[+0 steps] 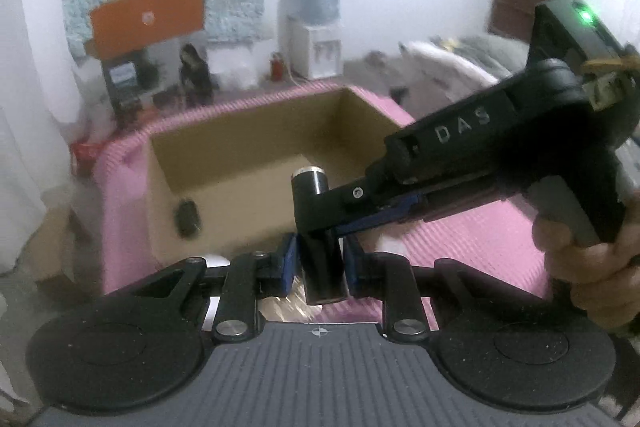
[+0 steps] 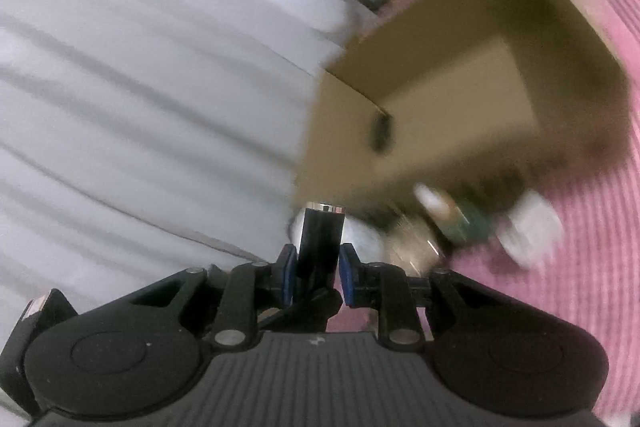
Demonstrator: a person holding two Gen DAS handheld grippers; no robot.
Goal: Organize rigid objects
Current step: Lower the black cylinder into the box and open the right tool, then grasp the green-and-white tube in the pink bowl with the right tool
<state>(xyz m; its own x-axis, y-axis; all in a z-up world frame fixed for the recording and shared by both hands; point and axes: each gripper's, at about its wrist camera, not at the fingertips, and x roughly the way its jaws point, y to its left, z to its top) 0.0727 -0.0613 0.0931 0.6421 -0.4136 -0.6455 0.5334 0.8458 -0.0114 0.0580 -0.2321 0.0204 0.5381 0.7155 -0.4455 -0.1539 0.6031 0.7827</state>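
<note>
Black cylinder [image 1: 320,267] with silver cap, clamped by both left gripper [image 1: 320,263] and right gripper [image 2: 318,275], held just in front of cardboard box [image 1: 224,227].

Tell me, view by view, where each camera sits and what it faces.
Left wrist: on the left gripper, facing the open cardboard box on the pink cover; the right gripper and a hand show.
Right wrist: on the right gripper, tilted, facing the box and a pale curtain; only its own fingers show.
Shared: the box and the black silver-capped cylinder, clamped by both grippers.
</note>
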